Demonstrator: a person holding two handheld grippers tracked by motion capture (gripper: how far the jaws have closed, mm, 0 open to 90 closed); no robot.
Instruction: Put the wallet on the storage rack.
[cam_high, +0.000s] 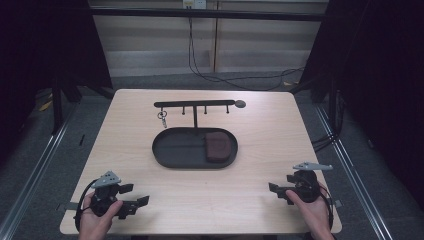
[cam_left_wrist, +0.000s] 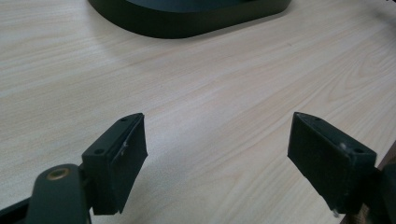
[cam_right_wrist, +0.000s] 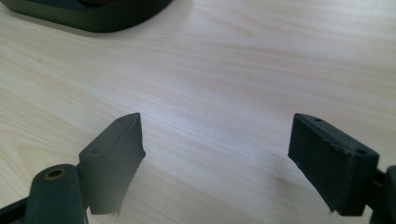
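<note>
Resting at the near corners of the table, left gripper and right gripper both gape wide, holding nothing — the dark oval tray with its brown pouch sits well ahead, between them.

A dark oval tray is sitting at the middle of the light wooden table, long side running left to right. A dark reddish-brown wallet is lying flat inside its right end. Just behind the tray, a black hook rack is standing upright on a thin post, and a small key ring is hanging from its left end.
</note>
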